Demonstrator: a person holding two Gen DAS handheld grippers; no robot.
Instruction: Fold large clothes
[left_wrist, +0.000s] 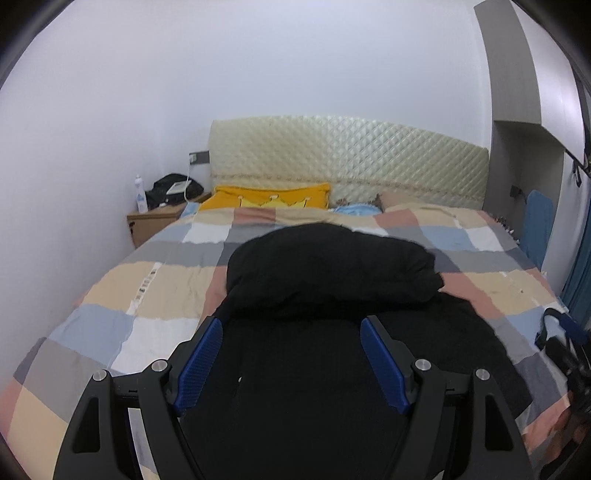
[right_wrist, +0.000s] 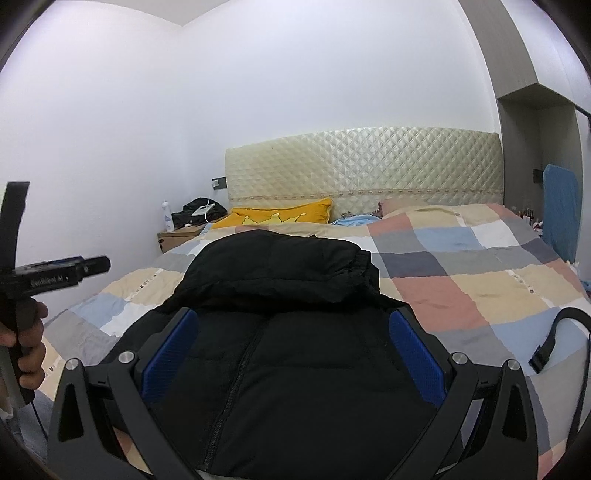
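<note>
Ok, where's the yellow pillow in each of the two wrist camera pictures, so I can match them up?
Left wrist view: the yellow pillow lies left of centre, at the head of the bed, just beyond the black jacket.
Right wrist view: the yellow pillow again lies left of centre, beyond the jacket's folded top.
Shared landmark: the quilted cream headboard right behind the pillow.

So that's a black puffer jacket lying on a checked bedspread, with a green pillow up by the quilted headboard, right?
Nearly. The pillow by the quilted headboard is yellow, not green; both wrist views show it. The rest holds: a black puffer jacket lies on the checked bedspread.
</note>
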